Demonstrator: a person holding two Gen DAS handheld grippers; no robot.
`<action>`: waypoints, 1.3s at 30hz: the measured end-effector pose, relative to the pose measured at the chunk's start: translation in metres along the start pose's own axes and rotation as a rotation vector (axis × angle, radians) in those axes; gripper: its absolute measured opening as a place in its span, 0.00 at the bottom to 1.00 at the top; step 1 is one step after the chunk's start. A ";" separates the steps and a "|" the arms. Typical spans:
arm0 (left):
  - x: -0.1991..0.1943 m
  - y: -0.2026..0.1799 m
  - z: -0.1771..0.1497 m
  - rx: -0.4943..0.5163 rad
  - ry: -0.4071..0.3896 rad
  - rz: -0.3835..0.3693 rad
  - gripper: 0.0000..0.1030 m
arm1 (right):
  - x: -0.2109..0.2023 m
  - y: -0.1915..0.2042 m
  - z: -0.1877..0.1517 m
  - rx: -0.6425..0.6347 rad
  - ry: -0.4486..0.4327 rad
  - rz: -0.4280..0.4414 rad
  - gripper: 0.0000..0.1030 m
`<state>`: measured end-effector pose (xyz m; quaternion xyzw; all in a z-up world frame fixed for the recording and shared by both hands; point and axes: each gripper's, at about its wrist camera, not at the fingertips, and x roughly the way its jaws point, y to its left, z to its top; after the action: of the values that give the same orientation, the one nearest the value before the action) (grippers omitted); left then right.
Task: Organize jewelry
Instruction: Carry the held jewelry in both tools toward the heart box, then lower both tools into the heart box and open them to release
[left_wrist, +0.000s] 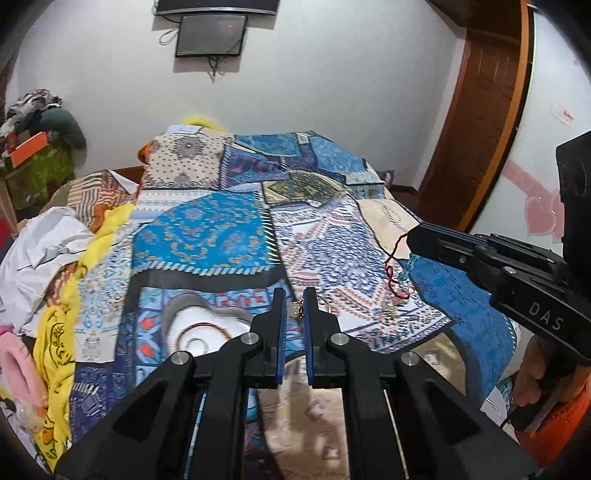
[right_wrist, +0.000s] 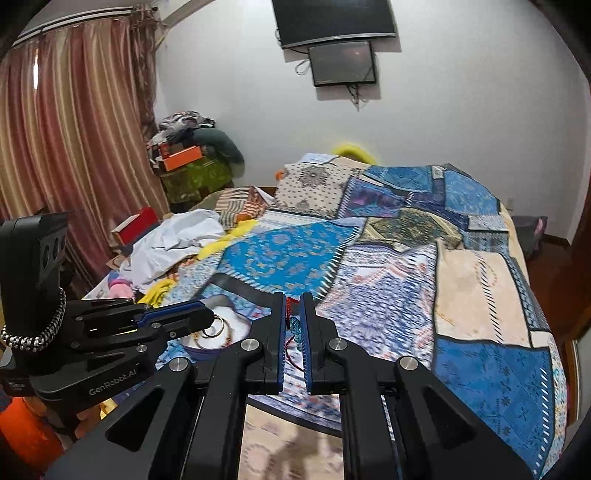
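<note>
left gripper (left_wrist: 294, 301) clamped on small gold piece (left_wrist: 295, 309) | right gripper (right_wrist: 294, 308) pinching red cord (left_wrist: 394, 269) and teal beaded strand (left_wrist: 407, 267), dangling above patchwork bedspread (left_wrist: 207, 236) | white dish (left_wrist: 201, 328) below with bangles (right_wrist: 216, 326)

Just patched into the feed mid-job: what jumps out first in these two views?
The blue patchwork bedspread fills both views. The right claw is shut on red and teal beaded strands, which dangle above the bedspread. The left claw pinches a small gold piece, just right of a white dish holding bangles.
</note>
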<state>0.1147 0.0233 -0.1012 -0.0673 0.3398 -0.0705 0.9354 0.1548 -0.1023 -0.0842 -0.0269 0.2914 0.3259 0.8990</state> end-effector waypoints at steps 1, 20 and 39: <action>-0.003 0.005 0.000 -0.007 -0.004 0.007 0.07 | 0.001 0.004 0.001 -0.005 -0.002 0.006 0.06; 0.005 0.061 -0.022 -0.084 0.036 0.079 0.07 | 0.051 0.063 0.009 -0.063 0.037 0.126 0.06; 0.045 0.086 -0.031 -0.110 0.114 0.077 0.07 | 0.103 0.072 -0.005 -0.072 0.148 0.169 0.06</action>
<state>0.1359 0.0971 -0.1681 -0.1014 0.3983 -0.0192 0.9114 0.1727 0.0121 -0.1339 -0.0586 0.3461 0.4079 0.8428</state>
